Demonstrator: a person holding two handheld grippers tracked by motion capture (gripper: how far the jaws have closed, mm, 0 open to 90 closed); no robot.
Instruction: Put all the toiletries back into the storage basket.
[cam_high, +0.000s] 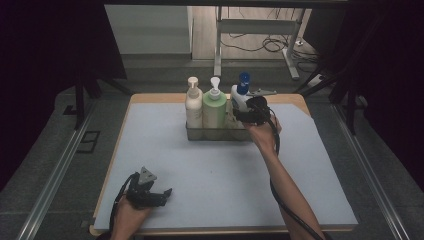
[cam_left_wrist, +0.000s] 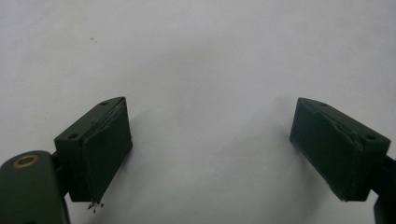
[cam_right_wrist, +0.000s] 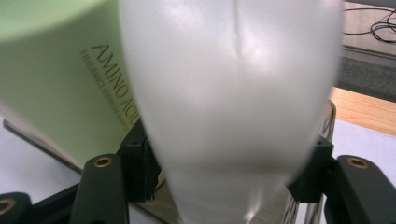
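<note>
Three pump bottles stand in a wire basket (cam_high: 215, 134) at the back of the table: a cream one (cam_high: 193, 102), a green one (cam_high: 214, 107) and a white one with a blue cap (cam_high: 239, 95). My right gripper (cam_high: 250, 111) is at the basket's right end, shut on the white bottle. In the right gripper view the white bottle (cam_right_wrist: 233, 84) stands between the two black jaws of that gripper (cam_right_wrist: 229, 172), which press its sides, with the green bottle (cam_right_wrist: 60, 70) just beside it. My left gripper (cam_high: 162, 195) rests near the front left, open (cam_left_wrist: 210, 149) over bare mat.
A pale blue mat (cam_high: 220, 170) covers the wooden table. The basket rim (cam_right_wrist: 329, 116) rises right of the held bottle. Beyond the table's far edge stand a metal frame (cam_high: 255, 30) and floor cables (cam_high: 270, 45). Dark curtains hang on both sides.
</note>
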